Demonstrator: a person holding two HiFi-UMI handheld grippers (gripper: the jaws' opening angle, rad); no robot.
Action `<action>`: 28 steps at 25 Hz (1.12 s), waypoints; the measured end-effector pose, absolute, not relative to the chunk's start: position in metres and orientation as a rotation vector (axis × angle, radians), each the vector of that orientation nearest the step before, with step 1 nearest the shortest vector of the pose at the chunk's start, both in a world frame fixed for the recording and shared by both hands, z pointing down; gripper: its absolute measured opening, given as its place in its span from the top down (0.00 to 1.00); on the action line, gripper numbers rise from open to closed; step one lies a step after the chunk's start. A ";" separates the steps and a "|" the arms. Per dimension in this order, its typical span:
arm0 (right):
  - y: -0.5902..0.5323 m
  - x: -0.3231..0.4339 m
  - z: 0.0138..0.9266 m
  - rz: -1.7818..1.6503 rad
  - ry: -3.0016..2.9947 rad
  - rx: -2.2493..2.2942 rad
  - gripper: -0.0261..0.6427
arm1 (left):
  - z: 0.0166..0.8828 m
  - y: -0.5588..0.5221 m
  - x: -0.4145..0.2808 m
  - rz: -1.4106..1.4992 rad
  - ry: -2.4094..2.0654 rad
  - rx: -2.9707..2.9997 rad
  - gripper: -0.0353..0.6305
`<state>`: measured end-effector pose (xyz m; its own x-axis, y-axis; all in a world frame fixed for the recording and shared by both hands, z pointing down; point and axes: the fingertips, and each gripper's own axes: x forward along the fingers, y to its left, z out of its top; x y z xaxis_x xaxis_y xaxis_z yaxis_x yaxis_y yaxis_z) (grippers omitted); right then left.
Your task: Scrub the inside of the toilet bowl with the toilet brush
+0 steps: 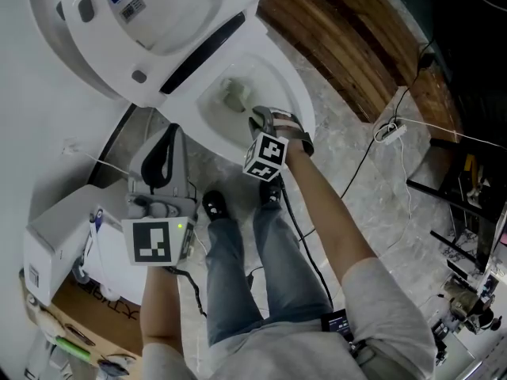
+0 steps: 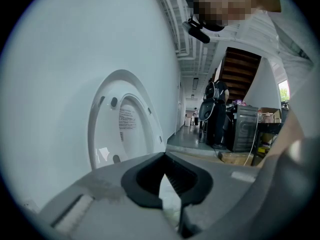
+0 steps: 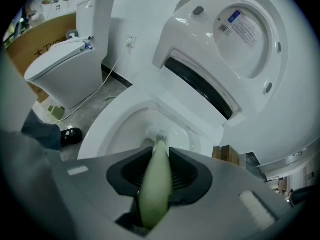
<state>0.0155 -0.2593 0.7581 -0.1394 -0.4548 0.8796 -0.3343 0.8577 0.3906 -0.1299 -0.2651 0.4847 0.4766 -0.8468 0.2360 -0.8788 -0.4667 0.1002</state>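
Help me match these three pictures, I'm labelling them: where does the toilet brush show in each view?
Head view: toilet brush at upper centre, head down in the bowl, handle in the right gripper.
Left gripper view: not in it.
Right gripper view: bottom centre, its green handle clamped between the jaws.
Shared landmark: the raised lid, in all three.

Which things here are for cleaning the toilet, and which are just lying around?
For the job: toilet brush, toilet bowl, right gripper holding the brush.
Just lying around: second toilet, cardboard box, power strip, wooden steps.
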 end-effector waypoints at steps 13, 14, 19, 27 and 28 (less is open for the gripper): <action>-0.218 -0.007 0.769 -0.055 -1.790 0.477 0.81 | 0.484 -0.266 -0.132 0.164 -1.420 2.557 0.94; -0.215 -0.006 0.769 -0.050 -1.788 0.472 0.81 | 0.483 -0.266 -0.131 0.160 -1.414 2.563 0.94; -0.200 0.004 0.770 -0.040 -1.771 0.451 0.81 | 0.486 -0.265 -0.127 0.192 -1.382 2.570 0.94; -0.171 0.028 0.770 -0.018 -1.728 0.425 0.81 | 0.481 -0.261 -0.119 0.195 -1.355 2.594 0.94; -0.168 0.029 0.770 -0.019 -1.725 0.423 0.81 | 0.481 -0.260 -0.117 0.201 -1.349 2.594 0.94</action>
